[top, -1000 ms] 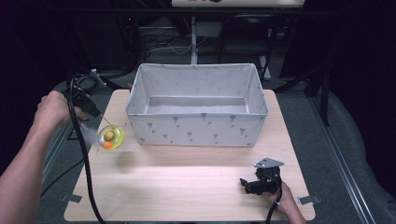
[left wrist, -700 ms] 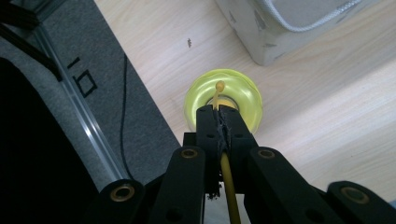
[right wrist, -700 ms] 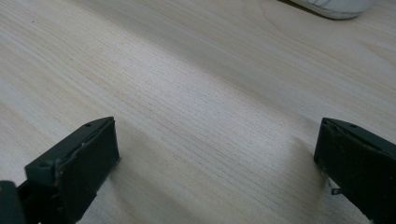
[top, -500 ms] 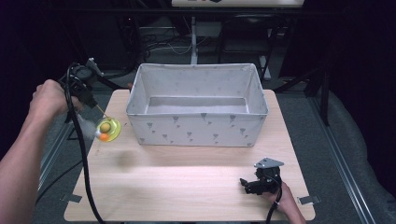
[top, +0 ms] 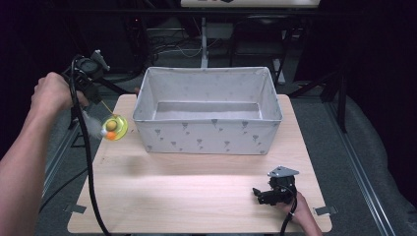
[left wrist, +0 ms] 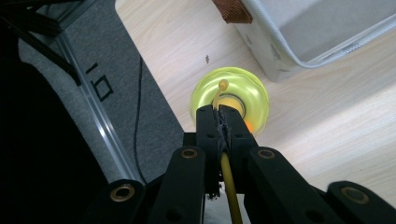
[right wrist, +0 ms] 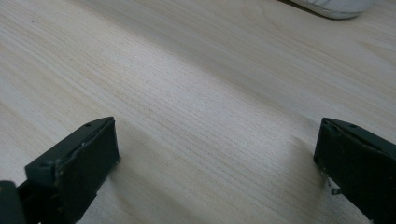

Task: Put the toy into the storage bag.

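Jaws of our left gripper [left wrist: 223, 122] pinch the yellow toy's [top: 114, 128] stalk, lifted beside the bin [top: 208, 142]; dropping it in remains. Right gripper [right wrist: 215, 158] rests spread.

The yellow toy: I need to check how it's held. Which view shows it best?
The left gripper view: the left gripper is shut on the yellow toy by its thin stem. The high view shows it small, hanging beside the fabric bin.
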Tool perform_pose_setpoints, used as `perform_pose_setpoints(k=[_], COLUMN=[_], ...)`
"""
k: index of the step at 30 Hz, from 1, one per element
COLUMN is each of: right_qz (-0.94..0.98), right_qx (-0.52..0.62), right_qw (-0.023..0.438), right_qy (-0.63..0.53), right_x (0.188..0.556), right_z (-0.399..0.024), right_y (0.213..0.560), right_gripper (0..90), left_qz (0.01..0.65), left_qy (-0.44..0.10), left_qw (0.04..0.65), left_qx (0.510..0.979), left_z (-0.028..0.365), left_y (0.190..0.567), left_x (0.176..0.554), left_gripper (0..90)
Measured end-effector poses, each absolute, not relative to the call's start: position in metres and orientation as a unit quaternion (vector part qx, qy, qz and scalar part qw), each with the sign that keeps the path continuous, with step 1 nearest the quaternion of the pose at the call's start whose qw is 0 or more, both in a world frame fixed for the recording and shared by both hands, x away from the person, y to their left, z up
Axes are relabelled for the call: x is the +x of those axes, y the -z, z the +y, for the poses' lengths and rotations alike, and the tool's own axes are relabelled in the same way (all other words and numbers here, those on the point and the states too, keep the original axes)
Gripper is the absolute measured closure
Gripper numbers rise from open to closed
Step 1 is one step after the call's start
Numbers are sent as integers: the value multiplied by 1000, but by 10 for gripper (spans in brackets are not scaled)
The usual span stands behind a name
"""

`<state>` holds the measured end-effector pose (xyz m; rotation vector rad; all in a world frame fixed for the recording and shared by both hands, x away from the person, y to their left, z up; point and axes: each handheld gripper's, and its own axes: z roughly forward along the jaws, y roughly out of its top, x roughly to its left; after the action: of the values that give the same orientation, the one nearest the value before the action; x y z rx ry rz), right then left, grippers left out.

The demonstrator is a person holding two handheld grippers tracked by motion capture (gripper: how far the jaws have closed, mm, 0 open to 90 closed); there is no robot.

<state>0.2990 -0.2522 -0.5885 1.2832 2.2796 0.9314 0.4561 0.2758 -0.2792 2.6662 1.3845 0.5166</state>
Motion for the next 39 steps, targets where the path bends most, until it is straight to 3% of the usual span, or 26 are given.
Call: perform_pose_setpoints(k=[16, 39], right_qz=[807, 809], right_qx=[455, 456], right_qw=[183, 180], right_qy=[-329, -324], right_x=[299, 299], right_z=[-252, -252], right_y=[588, 588], right_gripper=[0, 0], left_qz=[460, 462], left_qy=[-178, -244], left_qw=[49, 46], left_qx=[868, 851], left_z=[276, 263], left_y=[264, 208], left_x=[470, 480], left_gripper=[881, 880])
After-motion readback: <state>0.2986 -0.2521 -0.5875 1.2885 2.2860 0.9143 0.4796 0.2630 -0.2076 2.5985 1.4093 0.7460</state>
